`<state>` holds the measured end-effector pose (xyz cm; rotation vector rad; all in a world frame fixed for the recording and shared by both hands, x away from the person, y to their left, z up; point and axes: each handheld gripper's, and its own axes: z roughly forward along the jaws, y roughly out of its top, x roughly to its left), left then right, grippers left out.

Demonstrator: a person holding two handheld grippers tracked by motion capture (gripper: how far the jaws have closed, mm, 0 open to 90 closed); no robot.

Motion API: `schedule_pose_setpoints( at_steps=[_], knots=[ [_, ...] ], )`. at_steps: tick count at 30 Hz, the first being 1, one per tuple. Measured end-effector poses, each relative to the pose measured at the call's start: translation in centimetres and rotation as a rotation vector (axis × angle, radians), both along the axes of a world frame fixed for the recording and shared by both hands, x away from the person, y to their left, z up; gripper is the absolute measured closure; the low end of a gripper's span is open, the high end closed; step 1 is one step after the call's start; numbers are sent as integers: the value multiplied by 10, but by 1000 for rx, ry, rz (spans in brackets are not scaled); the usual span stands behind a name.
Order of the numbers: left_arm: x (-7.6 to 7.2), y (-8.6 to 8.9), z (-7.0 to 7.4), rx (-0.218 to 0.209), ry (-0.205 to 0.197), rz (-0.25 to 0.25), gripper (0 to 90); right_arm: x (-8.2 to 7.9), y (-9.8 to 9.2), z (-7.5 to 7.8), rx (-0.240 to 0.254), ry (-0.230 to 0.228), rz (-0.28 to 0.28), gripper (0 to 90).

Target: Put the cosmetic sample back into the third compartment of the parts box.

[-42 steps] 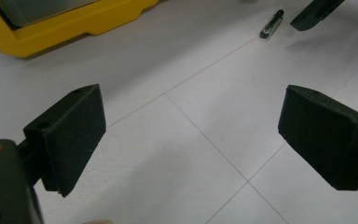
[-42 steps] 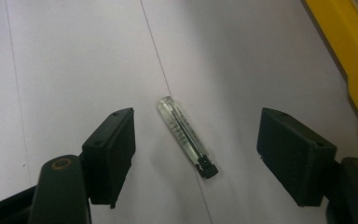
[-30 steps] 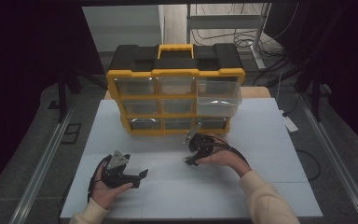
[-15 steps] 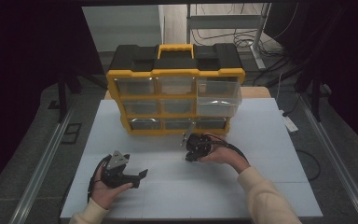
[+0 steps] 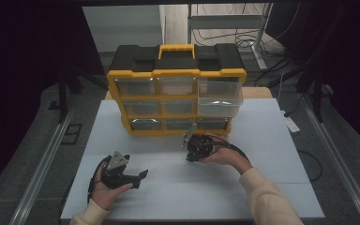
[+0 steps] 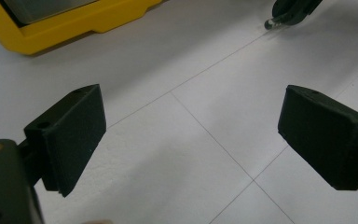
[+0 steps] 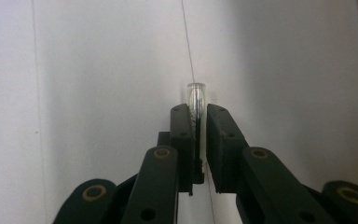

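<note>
My right gripper (image 7: 198,112) is shut on a small clear tube (image 7: 196,93), whose rounded end sticks out past the pads over the white table. In the high view the right gripper (image 5: 191,146) sits just in front of the yellow and black drawer organizer (image 5: 176,72), with the tube (image 5: 187,136) at its tip. My left gripper (image 5: 138,177) rests low at the front left, jaws wide open with nothing between them. In the left gripper view the left gripper (image 6: 191,116) faces bare table, with the right gripper (image 6: 291,9) far off at the top.
The organizer has several clear drawers; its top right drawer (image 5: 220,96) is pulled out. The white table (image 5: 262,126) has open room on both sides of the hands. Cables (image 5: 309,159) lie on the floor to the right.
The right hand has shifted slightly left, toward the organizer's front, and its gripper looks narrower than a second ago. The left hand has not moved.
</note>
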<state>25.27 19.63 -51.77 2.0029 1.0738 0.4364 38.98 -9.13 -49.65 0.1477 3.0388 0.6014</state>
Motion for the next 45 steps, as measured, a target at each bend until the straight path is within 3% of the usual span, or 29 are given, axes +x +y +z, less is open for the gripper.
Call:
schedule_pose_setpoints(
  at_steps=[2, 3, 4, 5, 7, 8, 9, 13, 14, 15, 16, 17, 19, 26, 35, 45],
  knots=[
    [0, 0, 0, 1, 0, 1, 83, 1, 0, 3, 32, -21, 21, 814],
    [0, 0, 0, 2, 1, 2, 83, -2, -1, 6, 24, -12, -10, 814],
    [0, 0, 0, 1, 1, 4, 84, -1, -2, 8, 59, -18, 16, 814],
    [0, 0, 0, 1, 1, 4, 84, -1, -2, 8, 59, -18, 16, 814],
    [0, 0, 0, 2, 2, 8, 84, -4, -3, 11, 62, 2, -23, 814],
    [0, 0, 0, 2, 1, 8, 84, -2, -3, 11, 87, -17, 4, 814],
    [0, 0, 0, 3, 2, 7, 84, -5, -5, 13, 82, 1, -26, 814],
    [0, 0, 0, 1, 3, 7, 84, -9, -7, 13, 89, 0, -43, 814],
    [0, 0, 0, 0, 3, 7, 84, -7, -8, 12, 104, -21, -20, 814],
    [0, 0, 0, -1, 3, 8, 84, -10, -9, 13, 91, -7, -51, 814],
    [1, 0, 0, -2, 3, 9, 84, -10, -9, 14, 93, -11, -48, 814],
    [1, 0, 0, -2, 3, 9, 84, -8, -9, 13, 122, -36, -3, 814],
    [1, 0, 0, 0, 4, 10, 84, -12, -10, 15, 108, -18, -43, 814],
    [1, -1, 0, 2, 3, 9, 86, -18, -14, 20, 135, -55, -30, 814],
    [0, -1, 0, 0, 4, 10, 86, -33, -24, 30, 178, -80, -73, 814],
    [1, -2, 0, 6, 1, 7, 87, -47, -40, 41, 283, -97, -127, 814]
  ],
)
